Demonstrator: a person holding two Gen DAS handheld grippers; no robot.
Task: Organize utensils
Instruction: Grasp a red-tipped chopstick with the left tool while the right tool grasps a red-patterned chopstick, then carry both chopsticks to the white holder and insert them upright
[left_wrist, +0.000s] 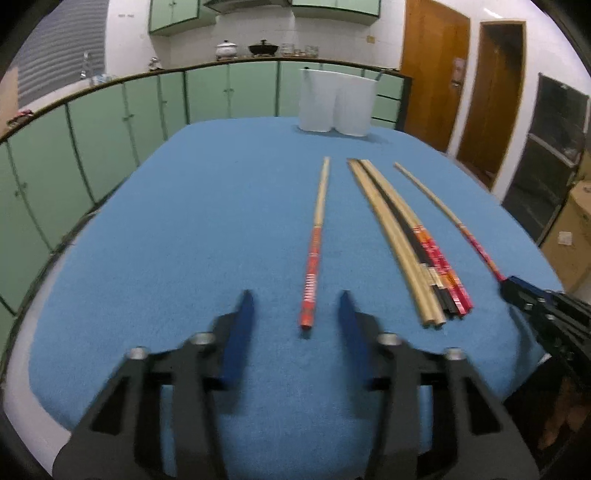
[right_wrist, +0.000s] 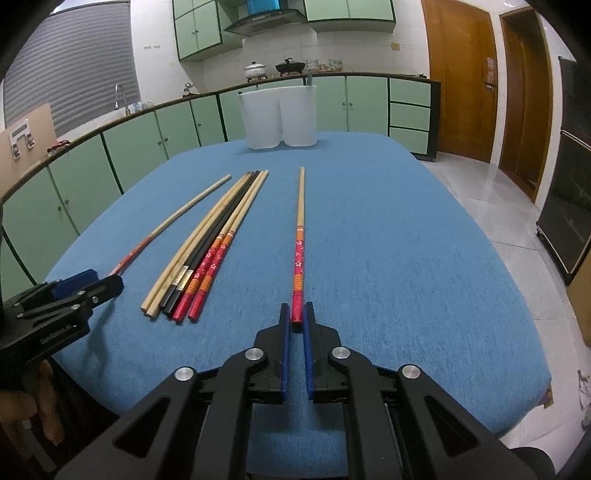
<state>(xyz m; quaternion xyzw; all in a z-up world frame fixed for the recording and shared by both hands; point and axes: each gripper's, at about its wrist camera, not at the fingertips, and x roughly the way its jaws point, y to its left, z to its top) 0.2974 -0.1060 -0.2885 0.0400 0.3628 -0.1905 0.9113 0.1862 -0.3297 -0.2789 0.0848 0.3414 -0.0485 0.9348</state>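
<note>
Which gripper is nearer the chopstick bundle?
Left. The left gripper sits just left of the bundle, straddling a single chopstick; the right gripper is farther right, shut on another lone chopstick.

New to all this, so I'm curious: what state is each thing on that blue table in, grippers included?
left gripper: open, left chopstick's end between jaws, unpinched
right gripper: shut on right chopstick
left chopstick: lying flat, free
right chopstick: gripped at red end
chopstick bundle: lying together, untouched
white containers: upright, side by side
</note>
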